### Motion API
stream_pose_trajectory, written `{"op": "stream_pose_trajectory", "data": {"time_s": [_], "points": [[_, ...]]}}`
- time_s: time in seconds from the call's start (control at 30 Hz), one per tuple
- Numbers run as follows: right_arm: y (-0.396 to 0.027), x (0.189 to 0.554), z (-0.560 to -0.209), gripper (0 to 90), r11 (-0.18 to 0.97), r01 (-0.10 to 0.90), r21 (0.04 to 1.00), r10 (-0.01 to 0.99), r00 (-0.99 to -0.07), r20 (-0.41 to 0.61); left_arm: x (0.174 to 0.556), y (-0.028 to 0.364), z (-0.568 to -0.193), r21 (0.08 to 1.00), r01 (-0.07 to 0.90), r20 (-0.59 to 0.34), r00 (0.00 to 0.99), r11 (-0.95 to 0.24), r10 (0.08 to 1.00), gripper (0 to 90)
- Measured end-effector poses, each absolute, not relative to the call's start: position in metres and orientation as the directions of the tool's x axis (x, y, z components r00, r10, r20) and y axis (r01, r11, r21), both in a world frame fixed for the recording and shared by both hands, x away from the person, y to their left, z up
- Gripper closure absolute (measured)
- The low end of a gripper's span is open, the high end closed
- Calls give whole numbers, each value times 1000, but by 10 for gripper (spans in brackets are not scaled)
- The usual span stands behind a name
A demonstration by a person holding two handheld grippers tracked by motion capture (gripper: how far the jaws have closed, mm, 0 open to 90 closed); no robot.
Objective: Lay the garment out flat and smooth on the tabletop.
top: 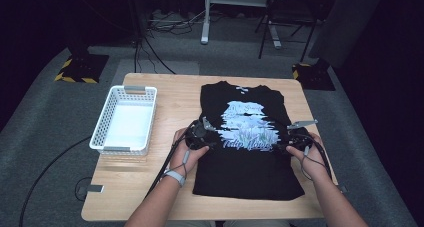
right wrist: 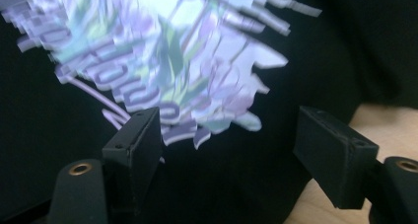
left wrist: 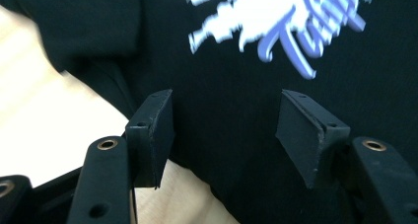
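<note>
**Both grippers at the shirt's edges**

A black T-shirt lies flat on the wooden table, printed side up, with a white basket off to its left. My left gripper is over the shirt's left edge and my right gripper over its right edge. On both, my fingers stand apart with cloth below them, gripping nothing.

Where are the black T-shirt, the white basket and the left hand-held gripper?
black T-shirt [top: 240, 174]: high view, on the plain black cloth below the picture.
white basket [top: 101, 121]: high view, on its left wall.
left hand-held gripper [left wrist: 224, 130]: left gripper view, midway between its two open black jaws, above the shirt.
</note>
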State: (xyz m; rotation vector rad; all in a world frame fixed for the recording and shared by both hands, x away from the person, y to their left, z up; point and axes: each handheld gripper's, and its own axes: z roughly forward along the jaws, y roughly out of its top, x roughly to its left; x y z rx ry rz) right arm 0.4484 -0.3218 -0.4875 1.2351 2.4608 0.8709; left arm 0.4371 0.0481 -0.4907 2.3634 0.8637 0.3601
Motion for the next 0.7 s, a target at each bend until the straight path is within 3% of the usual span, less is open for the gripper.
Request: {"op": "stream_pose_trajectory", "data": {"time_s": [0.13, 0.7], "points": [[-320, 445, -496, 254, 507, 607, 612, 770, -638, -6, 430, 47, -495, 617, 484, 51, 763, -621, 645, 411], [-346, 416, -499, 250, 534, 545, 646, 720, -694, -9, 385, 43, -503, 673, 431, 18, 803, -601, 596, 436]]}}
